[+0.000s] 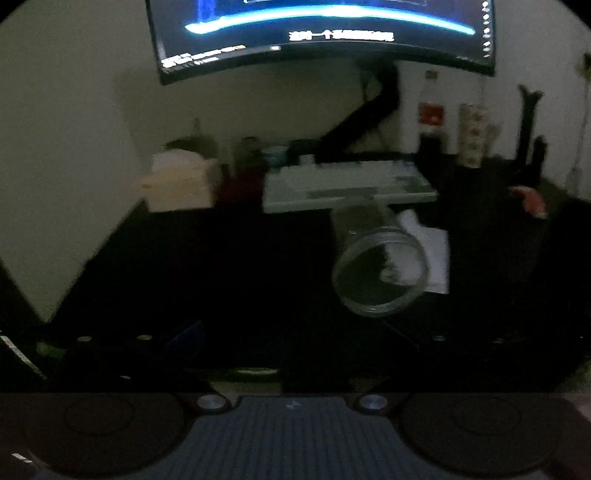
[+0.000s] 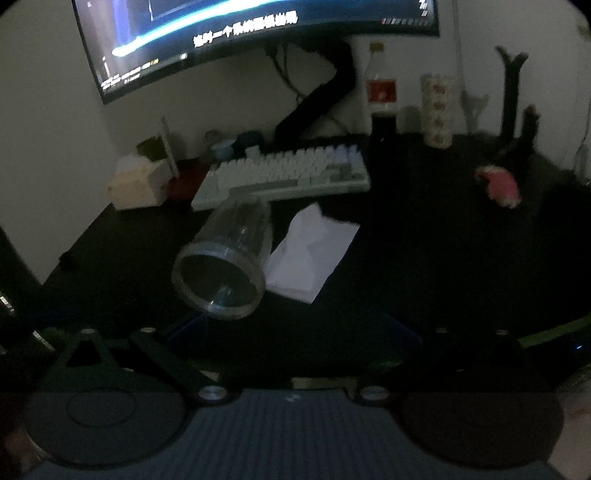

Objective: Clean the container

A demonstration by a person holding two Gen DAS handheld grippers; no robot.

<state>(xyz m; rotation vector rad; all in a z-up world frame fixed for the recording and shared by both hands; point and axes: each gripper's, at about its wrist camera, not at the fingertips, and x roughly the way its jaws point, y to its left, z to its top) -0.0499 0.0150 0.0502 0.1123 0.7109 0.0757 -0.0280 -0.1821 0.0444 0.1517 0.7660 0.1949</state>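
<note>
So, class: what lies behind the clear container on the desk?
Behind the clear container sits a pale keyboard; its near edge is partly covered by the container. White tissue lies beside it.

the monitor (image 2: 258, 33) shows blurred chinese subtitles, not fully readable.

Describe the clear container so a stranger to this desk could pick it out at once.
Start at the curved monitor, then drop to the pale keyboard on the black desk. Just in front of it the clear container lies on its side beside a white tissue. It alone is see-through, open mouth facing the cameras.
</note>
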